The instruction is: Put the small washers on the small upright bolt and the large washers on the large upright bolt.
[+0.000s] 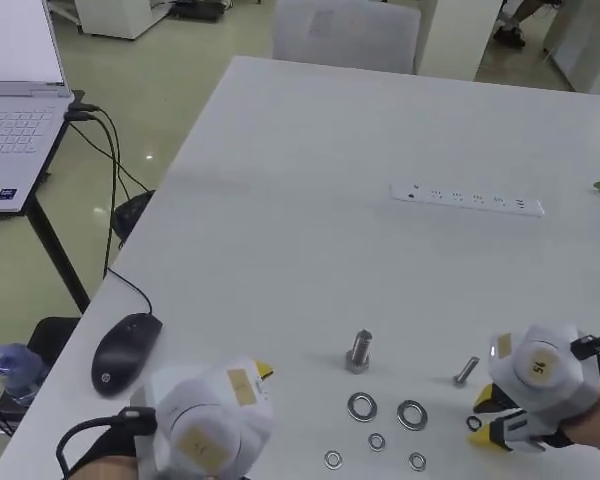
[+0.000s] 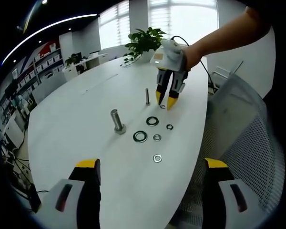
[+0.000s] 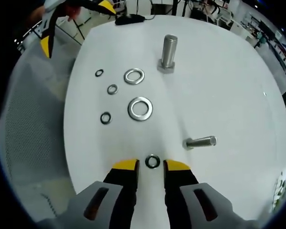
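Note:
The large bolt point(image 1: 359, 352) point(image 3: 168, 52) stands upright on the white table point(image 1: 310, 230). The thin small bolt point(image 1: 465, 372) point(image 2: 147, 95) stands to its right. Two large washers point(image 1: 361, 406) point(image 1: 412, 414) lie flat in front of the bolts. Small washers point(image 1: 377, 441) point(image 1: 333, 459) point(image 1: 417, 461) lie nearer the table's front edge. My right gripper point(image 1: 487, 418) point(image 3: 151, 165) is low over the table and open. One small washer point(image 3: 152, 161) lies flat between its yellow tips, untouched. My left gripper point(image 2: 151, 164) point(image 1: 263, 371) hovers wide open at the near left, holding nothing.
A white power strip point(image 1: 467, 198) lies across the far middle of the table. A black mouse point(image 1: 126, 350) sits by the left edge. A laptop point(image 1: 10, 120) stands on a side table to the left. A chair point(image 1: 345, 35) is at the far end.

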Motion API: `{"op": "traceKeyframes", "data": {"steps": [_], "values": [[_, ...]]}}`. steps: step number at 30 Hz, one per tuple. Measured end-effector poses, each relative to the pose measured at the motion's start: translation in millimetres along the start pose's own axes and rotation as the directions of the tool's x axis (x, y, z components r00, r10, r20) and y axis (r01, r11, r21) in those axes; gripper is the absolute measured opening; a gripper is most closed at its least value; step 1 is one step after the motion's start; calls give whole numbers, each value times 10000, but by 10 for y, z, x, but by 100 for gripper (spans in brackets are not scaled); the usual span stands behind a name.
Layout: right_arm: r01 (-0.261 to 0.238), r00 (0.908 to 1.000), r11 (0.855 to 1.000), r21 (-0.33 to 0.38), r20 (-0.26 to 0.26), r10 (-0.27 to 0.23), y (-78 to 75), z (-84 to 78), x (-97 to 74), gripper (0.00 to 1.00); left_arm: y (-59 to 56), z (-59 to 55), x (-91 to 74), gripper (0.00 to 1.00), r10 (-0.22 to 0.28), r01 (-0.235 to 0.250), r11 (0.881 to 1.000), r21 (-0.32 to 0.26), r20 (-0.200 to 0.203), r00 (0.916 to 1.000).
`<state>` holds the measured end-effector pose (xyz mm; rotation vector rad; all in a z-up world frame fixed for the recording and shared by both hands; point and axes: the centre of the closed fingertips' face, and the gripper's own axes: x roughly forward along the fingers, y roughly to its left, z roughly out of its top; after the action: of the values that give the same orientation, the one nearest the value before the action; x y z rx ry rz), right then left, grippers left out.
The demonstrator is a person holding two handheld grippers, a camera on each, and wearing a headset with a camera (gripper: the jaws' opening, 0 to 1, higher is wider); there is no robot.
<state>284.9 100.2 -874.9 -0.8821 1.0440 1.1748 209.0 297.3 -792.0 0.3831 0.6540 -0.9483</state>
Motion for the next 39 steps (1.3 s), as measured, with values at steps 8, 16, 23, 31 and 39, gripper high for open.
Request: {"op": "traceKeyframes", "data": {"steps": [8,16,23,31,39], "values": [[122,9996,9999,-37,-246,-123,-22,-16,7,15,21,-14,-4,85,-16,16,10000,26,-42,10000],[338,9982,9988,359,-502,-320,-24,-19,2,13,11,7,-16,83,-70,70,9999,110,-6,10000],[388,9987,9966,723,-372,-361,-27,-24,0,13,12,15,-47,82,-30,30,9999,163,19,10000],[481,9984,9943,948,-352,-449,-56,-28,-40,12,58,39,-60,82,57,-60,9999,153,183,9998],[342,9988,9907,1317,-398,-292,-105,-22,-278,12,85,57,-35,85,70,-65,9999,-144,345,9994]]}}
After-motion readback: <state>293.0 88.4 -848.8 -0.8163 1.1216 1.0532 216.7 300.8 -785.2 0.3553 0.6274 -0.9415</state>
